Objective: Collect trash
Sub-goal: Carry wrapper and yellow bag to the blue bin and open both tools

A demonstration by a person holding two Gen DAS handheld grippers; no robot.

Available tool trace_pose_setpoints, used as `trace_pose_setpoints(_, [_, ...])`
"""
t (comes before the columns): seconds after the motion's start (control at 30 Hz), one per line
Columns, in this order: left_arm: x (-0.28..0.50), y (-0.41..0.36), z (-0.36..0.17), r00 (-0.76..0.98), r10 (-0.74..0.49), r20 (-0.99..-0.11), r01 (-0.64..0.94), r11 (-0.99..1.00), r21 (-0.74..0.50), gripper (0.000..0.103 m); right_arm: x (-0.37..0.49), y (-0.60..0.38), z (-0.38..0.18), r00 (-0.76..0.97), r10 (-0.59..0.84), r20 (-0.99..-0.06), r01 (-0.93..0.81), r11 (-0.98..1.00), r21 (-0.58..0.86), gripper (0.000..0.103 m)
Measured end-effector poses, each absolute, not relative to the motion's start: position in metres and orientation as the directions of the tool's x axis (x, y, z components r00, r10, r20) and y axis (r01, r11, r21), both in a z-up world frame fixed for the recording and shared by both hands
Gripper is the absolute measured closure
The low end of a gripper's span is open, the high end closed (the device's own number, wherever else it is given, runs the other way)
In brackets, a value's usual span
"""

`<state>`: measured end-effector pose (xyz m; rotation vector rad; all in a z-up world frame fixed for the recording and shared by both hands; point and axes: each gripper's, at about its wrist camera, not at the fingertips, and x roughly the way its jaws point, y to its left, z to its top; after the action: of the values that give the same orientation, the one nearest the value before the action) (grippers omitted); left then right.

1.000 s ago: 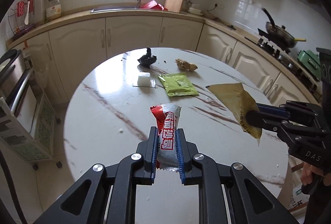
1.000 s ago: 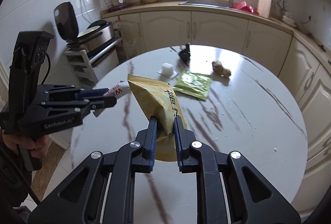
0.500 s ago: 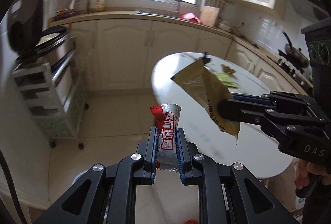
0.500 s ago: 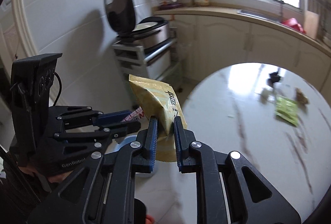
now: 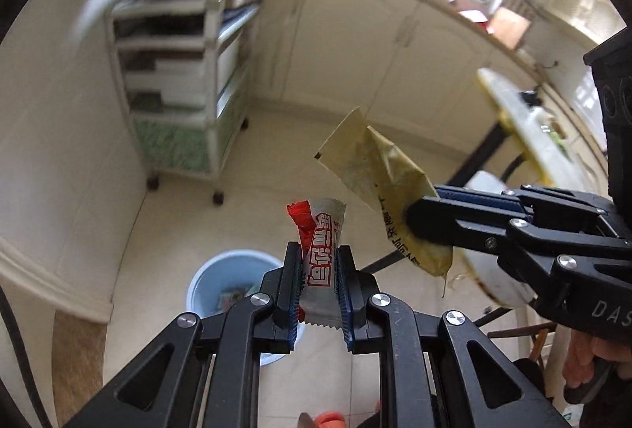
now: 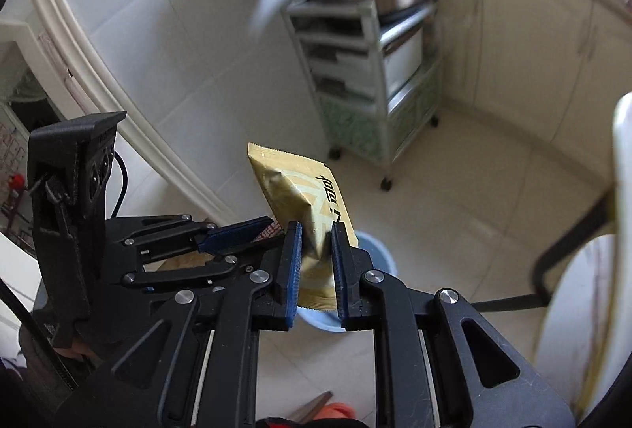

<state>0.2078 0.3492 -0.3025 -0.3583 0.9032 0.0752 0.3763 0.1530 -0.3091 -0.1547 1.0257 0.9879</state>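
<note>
Nearest in, the left gripper (image 5: 319,283) is clamped on a red-and-white wrapper (image 5: 322,262), its blue pads pinching the lower half. The wrapper stands nearly upright between the fingers, long axis running up and away from the wrist, its torn red top curling left. Just to the right, the right gripper (image 6: 316,262) is clenched on a gold wrapper (image 6: 304,202). In the right wrist view that packet rises from the pads and leans up to the left, serrated short edge on top; in the left wrist view it slants from lower right to upper left, crumpled in the middle. The two wrappers hang close together but apart, both in mid-air above the floor (image 5: 276,159).

Below them sits a pale blue bin (image 5: 221,281), open-topped, with scraps already lying inside. The left gripper's own fingers cover part of its rim, and in the right wrist view the gold wrapper and pads hide most of it.

Off to the right, the white table (image 5: 529,135) shows edge-on on dark legs. Further back a wheeled trolley (image 5: 177,100) stands against the tiled wall with a cooker on top, blurred. Beyond that, cream cabinets (image 5: 355,44) run under a bright window.
</note>
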Motion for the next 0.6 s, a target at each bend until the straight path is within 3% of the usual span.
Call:
trace_pose_setpoints(0.27, [0.198, 0.381, -0.345, 0.529, -0.090, -0.844, -0.325, 0.897, -0.300, 0.078, 0.394, 0.204, -0.376, 0.035, 0.580, -0.814, -0.726, 0.574, 0.378, 0.089])
trace_pose_setpoints(0.33, [0.201, 0.387, -0.347, 0.513, -0.086, -0.854, -0.360, 0.882, -0.304, 0.059, 0.397, 0.213, -0.388, 0.012, 0.577, -0.816, -0.720, 0.572, 0.394, 0.089])
trace_pose_setpoints(0.4, [0.196, 0.394, -0.350, 0.500, -0.092, -0.861, -0.389, 0.865, -0.318, 0.049, 0.399, 0.217, -0.397, 0.006, 0.573, -0.819, -0.715, 0.575, 0.397, 0.095])
trace_pose_setpoints(0.6, [0.200, 0.405, -0.343, 0.489, -0.087, -0.868, -0.427, 0.844, -0.326, 0.049, 0.405, 0.227, -0.410, -0.007, 0.576, -0.817, -0.705, 0.577, 0.413, 0.097])
